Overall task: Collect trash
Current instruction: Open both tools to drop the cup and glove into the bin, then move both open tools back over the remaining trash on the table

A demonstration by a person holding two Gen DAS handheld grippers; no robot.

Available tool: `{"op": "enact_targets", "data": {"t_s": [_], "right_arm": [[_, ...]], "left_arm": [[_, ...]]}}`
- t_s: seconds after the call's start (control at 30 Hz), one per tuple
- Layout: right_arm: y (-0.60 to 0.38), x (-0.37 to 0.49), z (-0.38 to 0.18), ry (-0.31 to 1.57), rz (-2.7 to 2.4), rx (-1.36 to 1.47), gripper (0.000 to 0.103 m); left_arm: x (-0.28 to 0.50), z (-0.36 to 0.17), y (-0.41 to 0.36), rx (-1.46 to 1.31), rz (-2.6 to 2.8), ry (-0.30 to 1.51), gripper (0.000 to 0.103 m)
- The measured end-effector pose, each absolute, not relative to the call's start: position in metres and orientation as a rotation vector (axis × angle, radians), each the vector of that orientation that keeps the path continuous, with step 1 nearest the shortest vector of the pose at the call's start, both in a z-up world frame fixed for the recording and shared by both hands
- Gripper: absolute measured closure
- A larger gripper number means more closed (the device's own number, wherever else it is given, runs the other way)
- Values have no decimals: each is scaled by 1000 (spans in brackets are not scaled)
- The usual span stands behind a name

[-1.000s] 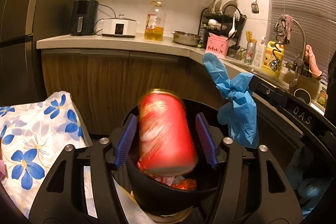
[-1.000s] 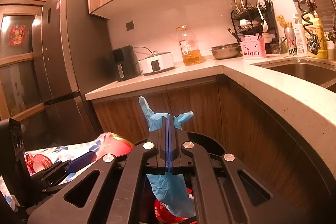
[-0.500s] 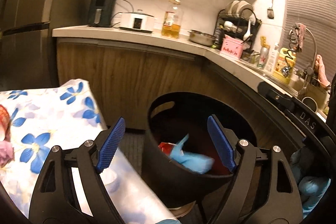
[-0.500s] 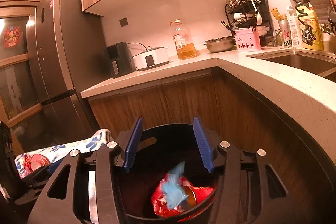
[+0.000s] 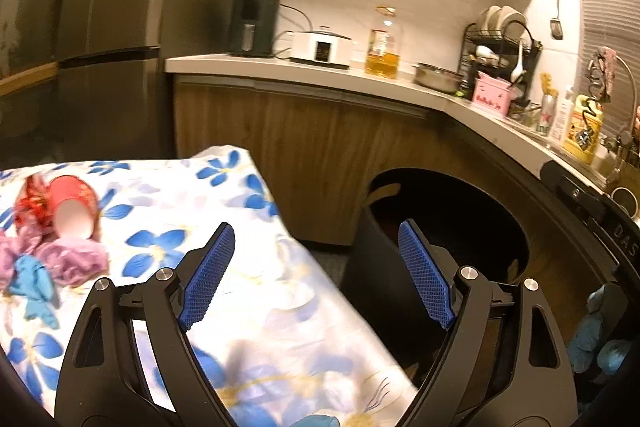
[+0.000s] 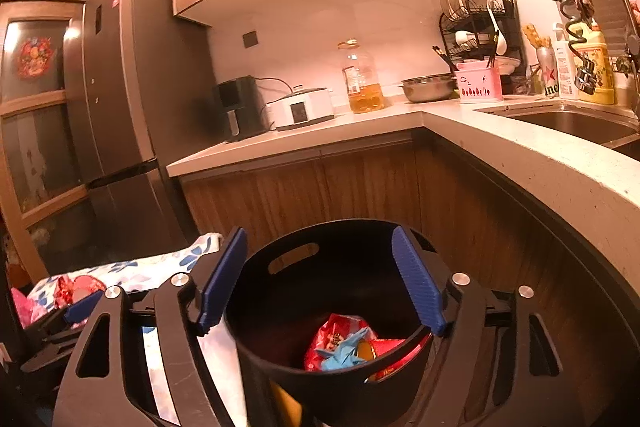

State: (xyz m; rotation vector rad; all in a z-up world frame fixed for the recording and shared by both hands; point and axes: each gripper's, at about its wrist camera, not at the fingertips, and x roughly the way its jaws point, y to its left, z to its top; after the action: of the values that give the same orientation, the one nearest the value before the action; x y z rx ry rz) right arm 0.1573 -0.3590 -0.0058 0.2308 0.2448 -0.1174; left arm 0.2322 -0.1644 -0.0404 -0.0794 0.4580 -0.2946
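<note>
**Both grippers empty above bin and table**

Much of the black bin (image 6: 340, 311) is screened in the left wrist view: only its dark far rim and one wall show, and its contents cannot be seen there. In the right wrist view the bin's floor is partly cut off by its near rim, but a red wrapper (image 6: 340, 337) with a crumpled blue glove (image 6: 344, 353) on top lies inside. On the floral tablecloth (image 5: 248, 291), blurred, a red cup (image 5: 74, 207) lies on its side, touching a purple wad (image 5: 74, 261) with another blue glove (image 5: 34, 285) just beside it.

The left gripper (image 5: 316, 275) has its jaws spread wide with nothing between them, hanging over the table edge beside the bin. The right gripper (image 6: 320, 287) is likewise wide apart and empty, above the bin's mouth.
</note>
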Motion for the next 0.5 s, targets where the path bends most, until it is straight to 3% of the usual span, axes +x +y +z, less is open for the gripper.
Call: {"op": "enact_targets", "data": {"t_s": [0.3, 0.5], "right_arm": [[-325, 139, -3, 235, -88, 198, 17], [-301, 132, -1, 237, -45, 196, 16]], "left_arm": [[205, -32, -126, -94, -211, 430, 19], [190, -34, -93, -102, -133, 417, 19]]}}
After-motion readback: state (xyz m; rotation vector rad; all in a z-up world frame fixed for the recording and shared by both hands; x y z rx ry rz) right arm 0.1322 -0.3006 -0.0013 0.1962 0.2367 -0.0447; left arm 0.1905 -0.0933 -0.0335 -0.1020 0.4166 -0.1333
